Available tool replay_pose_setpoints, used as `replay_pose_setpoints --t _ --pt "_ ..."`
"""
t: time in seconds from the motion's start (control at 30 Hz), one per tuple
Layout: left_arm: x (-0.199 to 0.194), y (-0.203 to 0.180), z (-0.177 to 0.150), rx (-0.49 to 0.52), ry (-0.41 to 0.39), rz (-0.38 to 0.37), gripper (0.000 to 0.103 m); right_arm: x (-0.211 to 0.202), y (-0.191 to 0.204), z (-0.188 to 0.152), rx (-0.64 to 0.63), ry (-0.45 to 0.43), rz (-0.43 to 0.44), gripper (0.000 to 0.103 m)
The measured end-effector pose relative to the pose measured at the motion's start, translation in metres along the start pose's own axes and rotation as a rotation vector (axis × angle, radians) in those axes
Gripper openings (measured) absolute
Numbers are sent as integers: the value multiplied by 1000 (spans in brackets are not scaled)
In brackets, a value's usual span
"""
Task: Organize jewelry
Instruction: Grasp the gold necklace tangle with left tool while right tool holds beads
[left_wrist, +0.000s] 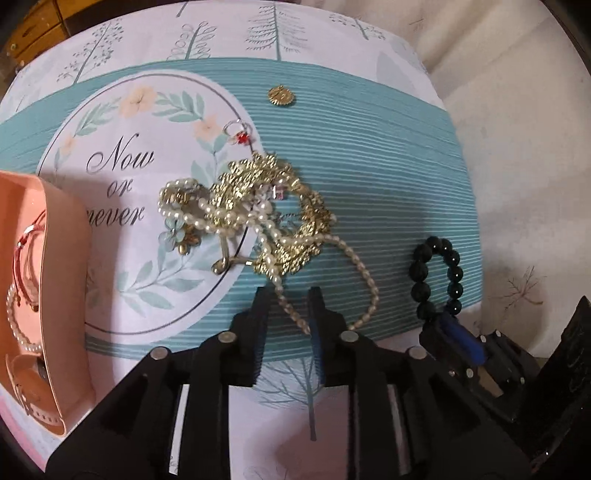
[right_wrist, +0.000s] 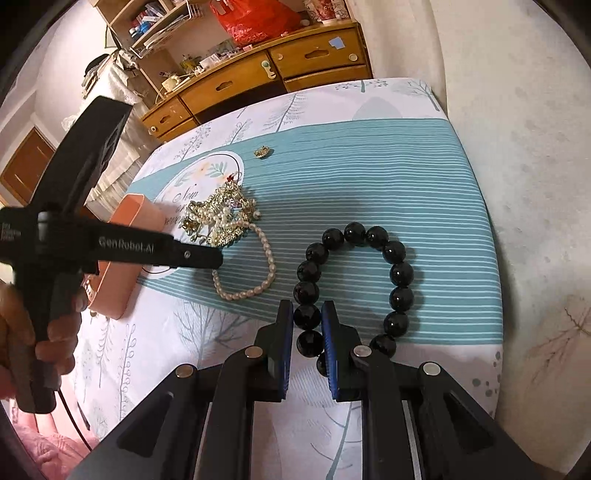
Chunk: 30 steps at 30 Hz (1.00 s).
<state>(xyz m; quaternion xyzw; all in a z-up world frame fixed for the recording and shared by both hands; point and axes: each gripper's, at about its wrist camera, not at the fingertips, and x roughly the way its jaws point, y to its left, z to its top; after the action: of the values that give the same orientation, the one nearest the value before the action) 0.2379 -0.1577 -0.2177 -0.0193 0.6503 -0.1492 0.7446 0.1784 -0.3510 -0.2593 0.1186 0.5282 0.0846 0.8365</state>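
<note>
Viewing from the left wrist first: left gripper (left_wrist: 286, 295) angled steeply down over the patterned cloth (left_wrist: 369, 155), jaws slightly parted, a strand of the pearl bracelet (left_wrist: 354, 291) lying between them; pads not seen pressing on it. Bracelet loop stretched along a line running from the jaws up and left into the tangled heap of gold chain and pearls (left_wrist: 255, 214). Small ring with a red stone (left_wrist: 240, 134) just beyond the heap; gold pendant (left_wrist: 281, 96) well apart, farther up. Pink box (left_wrist: 70, 280) at left edge, holding a pearl string and a red cord. Black bead bracelet (left_wrist: 436, 273) to the right, its near end pinched in the right gripper (left_wrist: 450, 325).

Turning to the right wrist view: right gripper (right_wrist: 307, 317) nearly closed, pinching one bead of the black bead bracelet (right_wrist: 400, 273). Bracelet lying as an oval ring on the striped band of the cloth (right_wrist: 424, 177), long axis pointing away from the jaws. Pearl bracelet (right_wrist: 258, 273) to the left, beside the tip of the left gripper (right_wrist: 210, 258), held by a hand (right_wrist: 37, 332). Pink box (right_wrist: 122, 280) behind that tool.
</note>
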Motion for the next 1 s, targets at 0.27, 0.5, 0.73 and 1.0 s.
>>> replay_pose_setpoints --t 0.27,0.5,0.73,1.0 --pt "19 -33 10 123 -10 168 7 2 0 -1 20 20 -19 15" --pt "15 -28 2 155 -40 154 3 1 4 -3 35 36 -47 15" --pt "5 -2 -19 108 -20 67 3 -4 8 -2 34 44 -45 15" --pt "-31 17 -53 146 -36 -15 3 -5 12 0 99 32 0 15"
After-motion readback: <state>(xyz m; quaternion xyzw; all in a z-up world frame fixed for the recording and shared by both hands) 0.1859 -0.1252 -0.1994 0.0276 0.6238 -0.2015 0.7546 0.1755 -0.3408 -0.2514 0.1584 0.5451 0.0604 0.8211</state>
